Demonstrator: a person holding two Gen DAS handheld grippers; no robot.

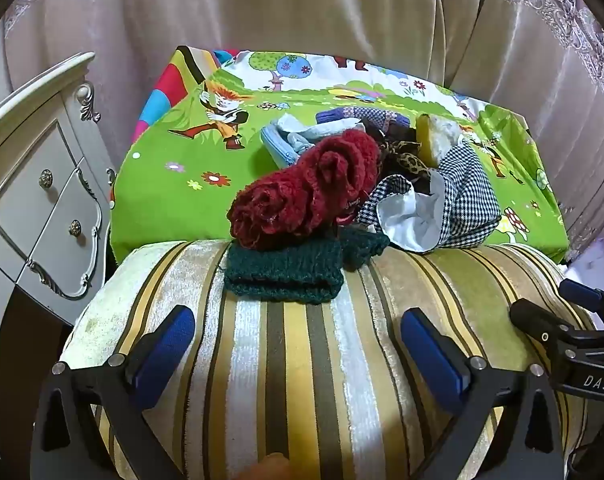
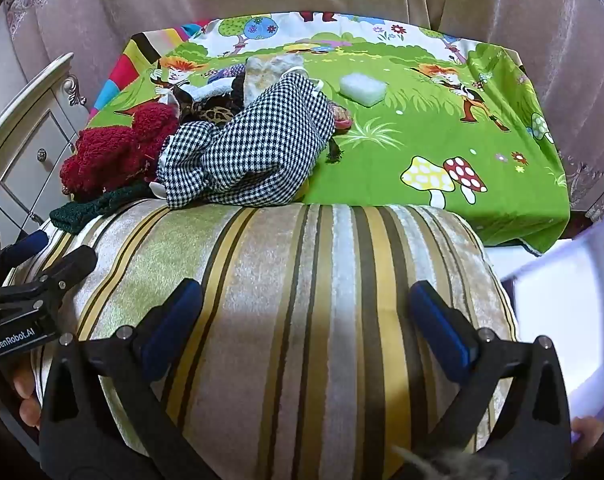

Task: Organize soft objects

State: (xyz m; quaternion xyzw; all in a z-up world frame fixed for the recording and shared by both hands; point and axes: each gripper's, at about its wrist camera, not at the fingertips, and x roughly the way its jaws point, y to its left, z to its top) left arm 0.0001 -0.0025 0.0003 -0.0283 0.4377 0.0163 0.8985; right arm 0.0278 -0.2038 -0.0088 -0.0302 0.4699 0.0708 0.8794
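— So, where are the soft things?
— Mid-frame: a red scarf on a green knit, a checked cloth just right, all at the striped cushion's far edge.
— And the grippers?
— Left gripper and right gripper both gape wide, holding nothing, over the cushion.

hand-held grippers: 2, left hand-held gripper; right hand-held gripper | striped cushion: 1 | red knit: 1 | dark green knit: 1 | houndstooth garment: 1 | white sponge: 1 | leopard-print piece: 1 | cartoon cloth: 1
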